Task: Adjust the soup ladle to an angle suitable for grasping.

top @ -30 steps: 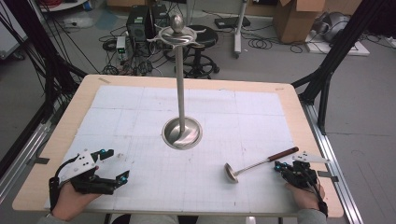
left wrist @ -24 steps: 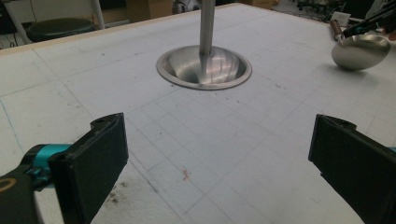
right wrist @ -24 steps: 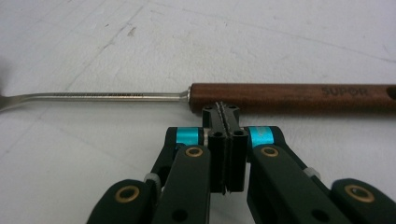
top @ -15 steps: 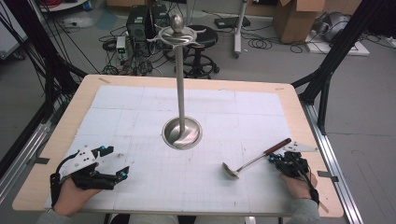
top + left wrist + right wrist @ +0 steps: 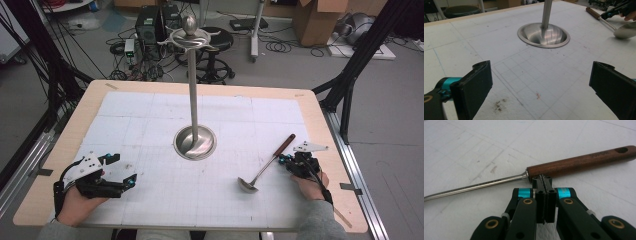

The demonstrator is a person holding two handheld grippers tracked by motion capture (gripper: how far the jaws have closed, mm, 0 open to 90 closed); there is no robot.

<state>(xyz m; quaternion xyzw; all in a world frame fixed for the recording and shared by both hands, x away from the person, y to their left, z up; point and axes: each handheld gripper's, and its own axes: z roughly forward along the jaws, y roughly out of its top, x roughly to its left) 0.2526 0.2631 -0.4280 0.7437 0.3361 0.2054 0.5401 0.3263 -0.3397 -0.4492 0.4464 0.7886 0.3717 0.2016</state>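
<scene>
Steel ladle with brown wooden handle point(image 5: 270, 163) lying diagonally on the worktop point(image 5: 150, 115), handle just ahead of right gripper point(image 5: 545, 180), jaws pressed together, grasping nothing. Left gripper point(image 5: 122, 170) well apart, jaws spread.

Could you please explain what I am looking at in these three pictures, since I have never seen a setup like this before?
There is no robot here: a person sits at a table holding hand-held tongs in each hand. The high view looks down from above. The left tongs are open and empty, their two black jaws wide apart in the left gripper view. The right tongs are shut, their tips touching the wooden handle of a ladle that lies on the white gridded mat; the right gripper view shows this close up. In the middle stands a tall metal stand with hooks on top.
</scene>
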